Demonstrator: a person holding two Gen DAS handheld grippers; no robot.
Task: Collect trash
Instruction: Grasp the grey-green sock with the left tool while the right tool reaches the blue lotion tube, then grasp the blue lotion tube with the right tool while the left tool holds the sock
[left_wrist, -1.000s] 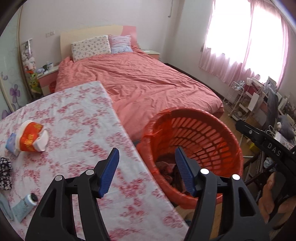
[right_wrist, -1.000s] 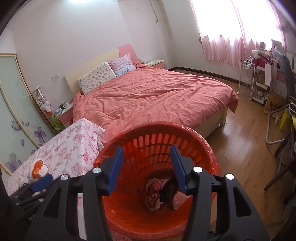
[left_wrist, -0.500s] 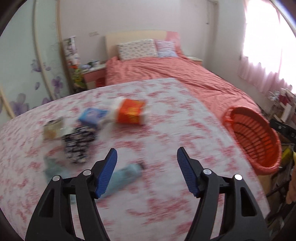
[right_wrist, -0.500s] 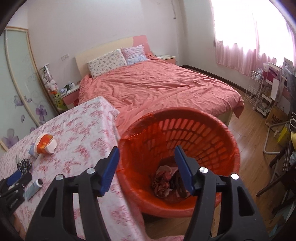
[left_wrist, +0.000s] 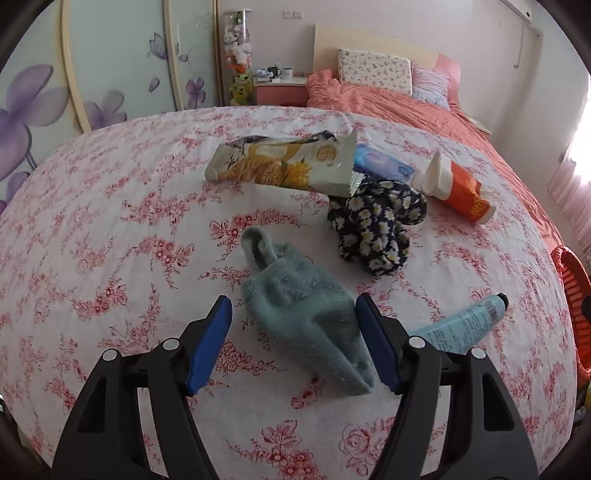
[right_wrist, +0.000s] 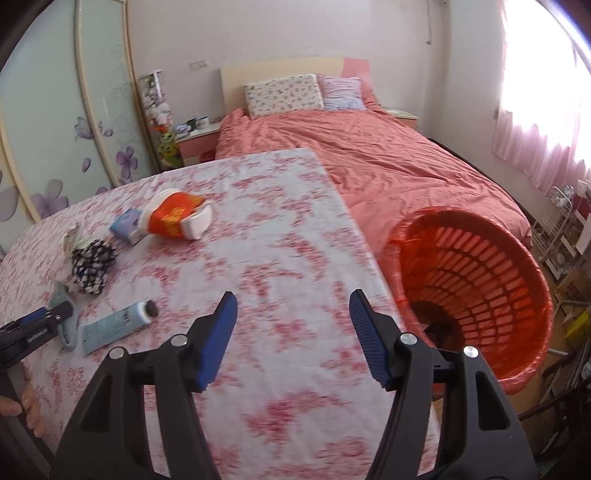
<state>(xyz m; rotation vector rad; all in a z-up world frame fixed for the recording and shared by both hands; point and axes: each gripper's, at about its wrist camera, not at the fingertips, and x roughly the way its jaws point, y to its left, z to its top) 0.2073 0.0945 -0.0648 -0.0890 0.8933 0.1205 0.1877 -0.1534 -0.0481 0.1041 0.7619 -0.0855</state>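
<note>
left wrist view: the left gripper is seen angled down over the floral tablecloth, its blue pads spread on either side of a grey-green sock. the right-hand pad lies just beside the sock's edge; whether it touches cannot be told. the left-hand pad is clear of it, so nothing is grasped and the tongs are released. the straddle is judged to be a pre-grasp alignment on the sock.

other items are noted further back on the cloth: a torn snack wrapper, a blue tissue packet partly under it, a dark daisy-print cloth bundle, an overturned orange paper cup and a pale blue tube just beside the right-hand pad. the items are bunched together, so a neighbour could be nudged during closing.

right wrist view: the right gripper is held above bare cloth, jaws released and empty. the red bag-lined basket, judged to be the trash receptacle, stands on the floor against the table's edge beside the bed, presumably so items can be dropped in with a short carry. something dark lies at its bottom; it is too shadowed to name. the same tube and cup are visible at left, with the left tool at the frame edge.

task judged partly done: several pieces are not yet collected.
</note>
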